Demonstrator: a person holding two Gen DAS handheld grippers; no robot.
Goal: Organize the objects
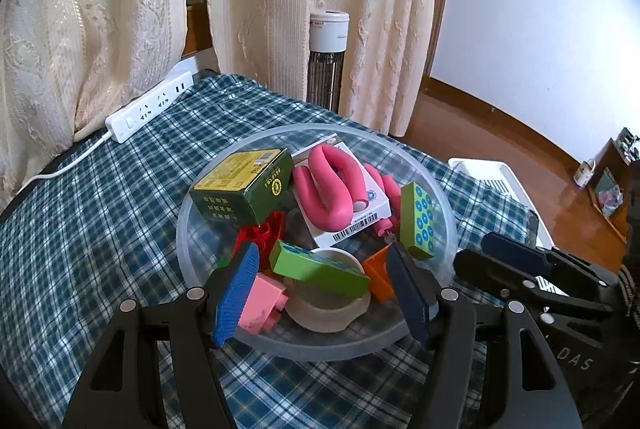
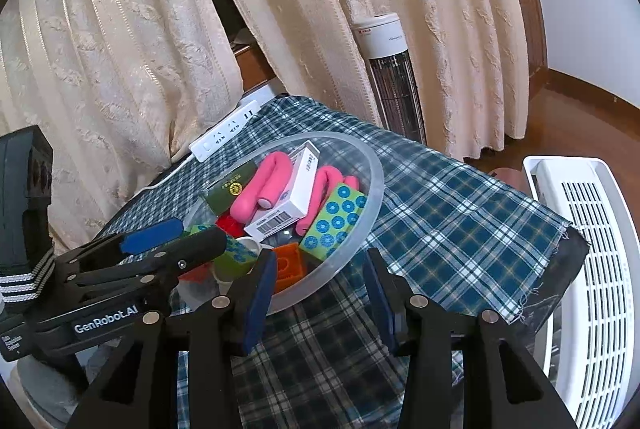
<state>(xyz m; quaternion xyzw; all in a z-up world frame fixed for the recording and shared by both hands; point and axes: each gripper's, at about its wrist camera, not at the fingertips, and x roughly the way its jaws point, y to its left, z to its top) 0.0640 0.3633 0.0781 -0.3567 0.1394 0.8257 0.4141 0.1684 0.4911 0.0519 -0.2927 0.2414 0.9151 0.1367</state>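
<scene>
A clear plastic bowl (image 1: 442,189) on the plaid cloth (image 1: 100,229) holds a dark green box (image 1: 244,185), a pink U-shaped piece (image 1: 328,189), a white barcode box (image 1: 352,225), a green block with blue circles (image 1: 418,221), a second green block (image 1: 320,265), a tape roll (image 1: 332,309) and pink (image 1: 264,301), orange (image 1: 378,277) and red (image 1: 264,233) bricks. My left gripper (image 1: 322,253) hangs open over the bowl's near side, its fingers either side of that second green block without touching it. My right gripper (image 2: 320,261) is open astride the bowl's rim (image 2: 376,169), one finger inside, one outside.
A white power strip (image 1: 148,109) lies at the cloth's far left under cream curtains (image 1: 280,9). A tower heater (image 1: 326,61) stands behind the table. A white slotted basket (image 2: 592,249) sits past the cloth's right edge, above the wooden floor (image 1: 500,133).
</scene>
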